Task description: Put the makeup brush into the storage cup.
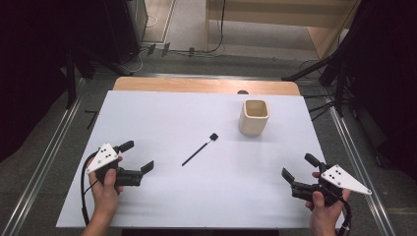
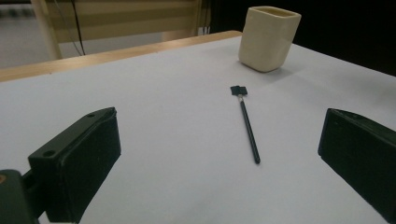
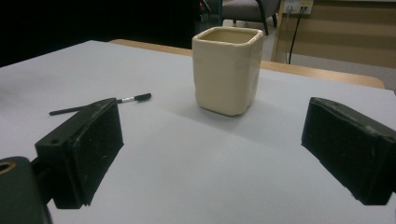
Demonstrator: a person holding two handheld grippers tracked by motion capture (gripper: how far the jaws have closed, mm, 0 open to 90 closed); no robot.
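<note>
Standing over the desk [image 1: 162, 196], I see a person holding both claws low at the near edge, each with its jaws spread wide and nothing between them. The left claw [image 1: 136, 157] sits near-left, the right claw [image 1: 299, 167] near-right. A thin black brush [image 1: 199, 149] lies flat around mid-desk, its long axis running from near-left to far-right, the small square head at the far end. A cream cup [image 1: 254, 118] stands upright beyond it, to the right. The brush's near tip looks closer to the left claw, so I'd judge that hand better placed to reach it.
</note>
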